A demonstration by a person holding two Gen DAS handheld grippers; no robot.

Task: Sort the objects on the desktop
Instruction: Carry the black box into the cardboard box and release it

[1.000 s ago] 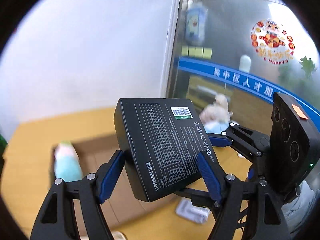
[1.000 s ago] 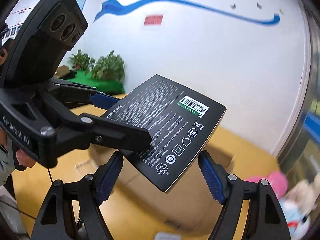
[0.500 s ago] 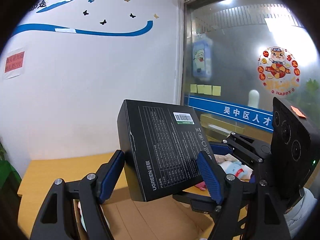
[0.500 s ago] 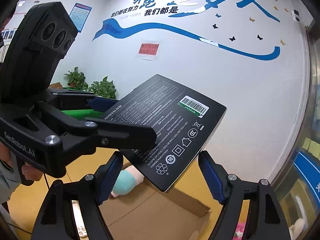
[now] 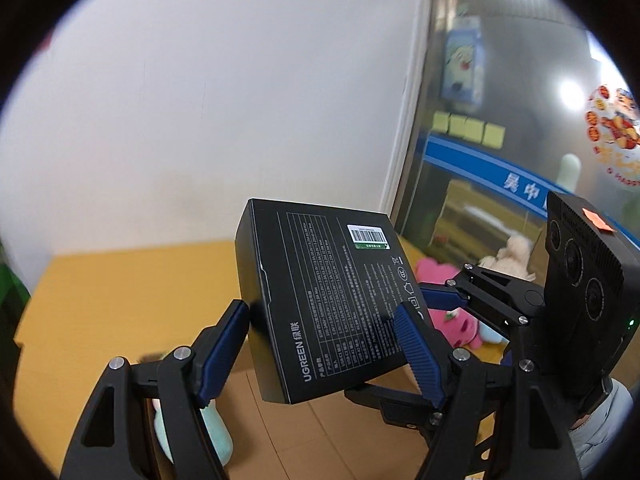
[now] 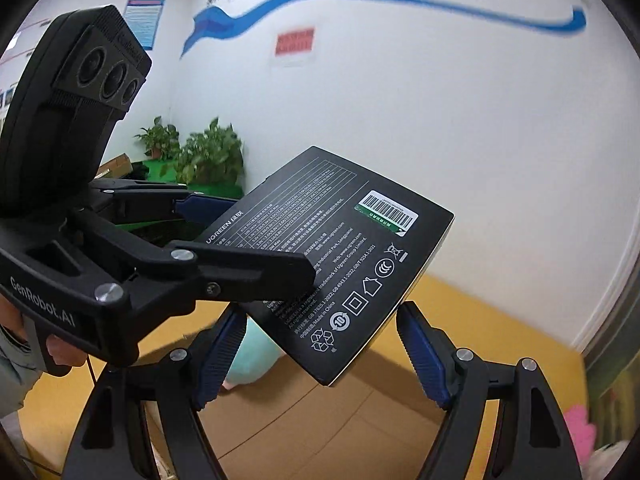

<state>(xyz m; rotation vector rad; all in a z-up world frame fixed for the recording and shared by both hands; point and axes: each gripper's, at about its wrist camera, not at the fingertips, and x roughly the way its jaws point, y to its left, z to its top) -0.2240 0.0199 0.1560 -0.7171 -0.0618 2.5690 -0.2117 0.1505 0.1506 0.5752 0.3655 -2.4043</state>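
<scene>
A flat black UGREEN box (image 5: 328, 292) with white print and a barcode label is held up in the air over an open cardboard box (image 5: 320, 432). My left gripper (image 5: 324, 348) and my right gripper (image 6: 320, 344) are both shut on it, each across a different pair of its edges. The box tilts, printed face up; it also shows in the right wrist view (image 6: 332, 256). A pale green plush toy (image 5: 200, 432) lies inside the cardboard box (image 6: 320, 420), partly hidden by my fingers.
A yellow wooden table (image 5: 120, 292) carries the cardboard box. A pink plush toy (image 5: 452, 316) and a cream plush toy (image 5: 508, 256) lie at the right by a glass partition. A white wall is behind; potted plants (image 6: 208, 156) stand at the far left.
Both grippers have tilted back down with the black box, so the table and cardboard box fill more of the view again. The grip on the box has not changed.
</scene>
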